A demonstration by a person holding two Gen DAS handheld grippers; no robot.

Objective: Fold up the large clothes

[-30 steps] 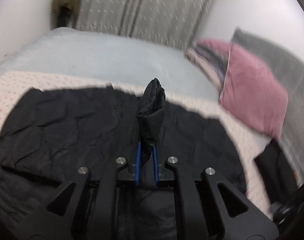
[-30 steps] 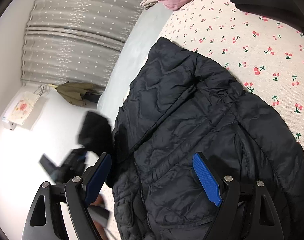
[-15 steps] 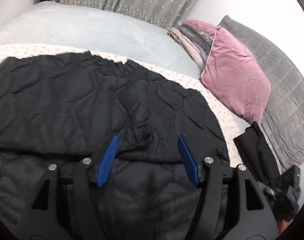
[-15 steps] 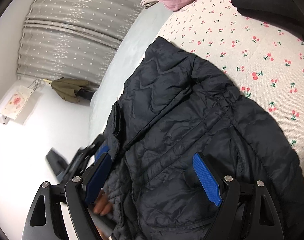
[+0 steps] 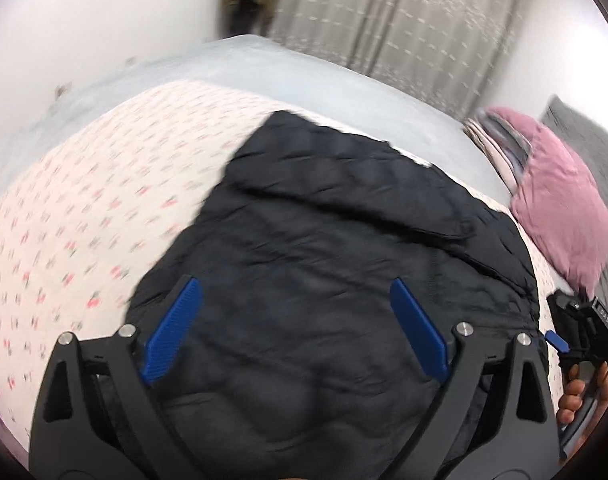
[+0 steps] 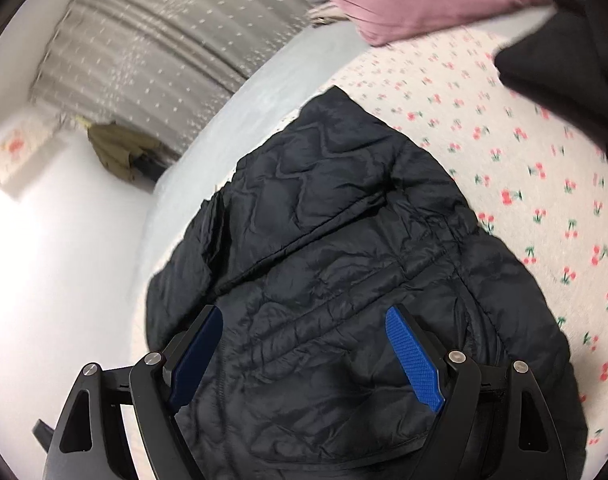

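- A big black puffy jacket (image 5: 344, 264) lies on the bed. It sits on a white sheet with little red cherries (image 5: 84, 232).
- The jacket is folded over itself. A flap of it lies across the top, and its edge makes a line over the middle.
- The left gripper (image 5: 296, 328) is over the jacket. Its two blue pads (image 5: 172, 332) are far apart, so it is open wide and holds nothing.
- The right gripper (image 6: 304, 356) is over the jacket too. Its blue pads (image 6: 414, 360) are also far apart, and nothing is between them.
- A pink pillow (image 5: 564, 208) lies near the far end of the jacket, at the head of the bed.
- Another black cloth (image 6: 556, 52) lies on the sheet, apart from the jacket.
- A grey curtain with small dots (image 6: 164, 40) hangs behind the bed.
- The picture from the left gripper is a bit blurry.
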